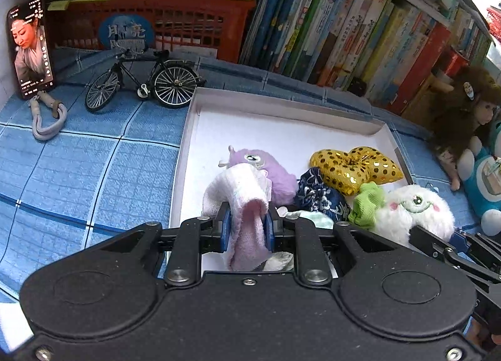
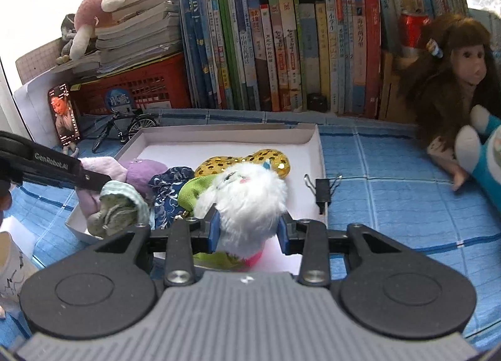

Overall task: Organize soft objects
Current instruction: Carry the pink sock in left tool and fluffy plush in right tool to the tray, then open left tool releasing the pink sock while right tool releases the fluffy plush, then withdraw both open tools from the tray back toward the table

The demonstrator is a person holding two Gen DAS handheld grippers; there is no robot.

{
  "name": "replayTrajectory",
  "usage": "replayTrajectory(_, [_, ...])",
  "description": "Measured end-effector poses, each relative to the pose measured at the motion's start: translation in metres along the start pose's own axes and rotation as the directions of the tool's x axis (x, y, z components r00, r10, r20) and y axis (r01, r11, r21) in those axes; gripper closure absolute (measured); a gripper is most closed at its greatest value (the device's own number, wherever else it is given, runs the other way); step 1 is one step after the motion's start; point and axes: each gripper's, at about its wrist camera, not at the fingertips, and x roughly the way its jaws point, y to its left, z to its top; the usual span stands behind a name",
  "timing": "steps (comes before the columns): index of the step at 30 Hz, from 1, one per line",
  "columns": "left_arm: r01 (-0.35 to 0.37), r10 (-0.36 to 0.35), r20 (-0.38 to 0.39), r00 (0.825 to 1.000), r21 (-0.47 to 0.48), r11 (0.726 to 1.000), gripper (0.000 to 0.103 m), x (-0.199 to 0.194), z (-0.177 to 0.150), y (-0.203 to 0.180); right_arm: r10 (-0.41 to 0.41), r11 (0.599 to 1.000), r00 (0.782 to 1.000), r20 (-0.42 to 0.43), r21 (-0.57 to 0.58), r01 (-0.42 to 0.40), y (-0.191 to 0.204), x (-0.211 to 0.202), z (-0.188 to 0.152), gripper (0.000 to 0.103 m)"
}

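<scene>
1. At the far left a phone [image 1: 30,48] with a lit screen leans upright on the blue checked cloth [image 1: 78,167], with a model bicycle [image 1: 144,80] just to its right
2. The left gripper [image 1: 247,229] is clamped tight on a pink-and-white sock [image 1: 241,201]; the sock bulges up over the blue pads and hangs down between them, above the near left part of the white cardboard tray [image 1: 191,129]
3. In the tray, beyond the sock, lies a purple plush toy [image 1: 269,170]; to its right a dark blue patterned pouch [image 1: 322,195], a gold sequined heart cushion [image 1: 353,167] and a green sock [image 1: 366,204]
4. The right gripper [image 2: 249,232] squeezes a white fluffy plush toy [image 2: 247,195] by its lower body, its face turned away toward the books [image 2: 281,54], over the tray's near right part
5. A black binder clip [image 2: 322,188] sits on the tray's right wall
6. Far right, a brown-haired monkey doll [image 2: 454,79] and a blue plush [image 2: 488,154] rest on the cloth
</scene>
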Motion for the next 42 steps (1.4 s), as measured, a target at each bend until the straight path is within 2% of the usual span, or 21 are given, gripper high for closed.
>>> replayTrajectory(13, [-0.009, 0.009, -0.032, 0.999, -0.024, 1.000, 0.083, 0.019, 0.006, 0.001, 0.040, 0.997, 0.998, -0.040, 0.069, -0.037, -0.006, 0.029, 0.004, 0.063])
replayTrajectory(16, [-0.006, 0.005, -0.034, 0.999, -0.029, 1.000, 0.081, 0.020, 0.008, 0.001, 0.033, 0.997, 0.998, -0.049, 0.071, -0.030, -0.007, 0.034, 0.005, 0.063])
replayTrajectory(17, [-0.006, 0.005, -0.034, 0.999, -0.032, 0.999, 0.075, 0.020, 0.008, 0.001, 0.026, 0.998, 0.998, -0.051, 0.066, -0.023, -0.006, 0.035, 0.006, 0.063])
replayTrajectory(18, [-0.006, 0.005, -0.035, 0.999, -0.035, 0.999, 0.071, 0.019, 0.008, 0.001, 0.010, 0.998, 0.999, -0.053, 0.058, -0.007, -0.005, 0.036, 0.006, 0.059])
replayTrajectory(19, [-0.006, 0.005, -0.036, 0.999, -0.035, 0.999, 0.065, 0.018, 0.007, 0.001, -0.012, 0.999, 0.999, -0.052, 0.046, 0.015, -0.003, 0.035, 0.006, 0.050])
replayTrajectory(21, [-0.003, 0.002, -0.032, 0.999, -0.026, 1.000, 0.062, 0.016, 0.007, 0.002, -0.032, 0.999, 0.999, -0.044, 0.016, 0.033, 0.001, 0.032, 0.005, 0.042])
replayTrajectory(25, [0.006, -0.007, -0.016, 1.000, -0.033, 0.999, 0.050, 0.008, 0.006, 0.004, -0.016, 1.000, 0.999, -0.041, -0.011, 0.016, 0.004, 0.023, 0.004, 0.032])
replayTrajectory(28, [0.017, -0.018, -0.010, 1.000, -0.033, 0.999, 0.046, 0.001, 0.005, 0.005, -0.018, 1.000, 0.999, -0.038, -0.009, 0.017, 0.004, 0.015, 0.004, 0.022])
replayTrajectory(33, [0.018, -0.018, 0.002, 1.000, -0.008, 1.000, 0.041, -0.011, -0.002, 0.004, -0.016, 1.000, 1.000, -0.023, 0.016, 0.017, -0.001, 0.002, 0.003, 0.018])
replayTrajectory(42, [0.077, -0.077, 0.048, 0.996, 0.016, 0.997, 0.036, -0.046, -0.015, 0.002, -0.011, 1.000, 0.999, 0.037, 0.027, 0.010, 0.004, -0.031, 0.006, 0.018])
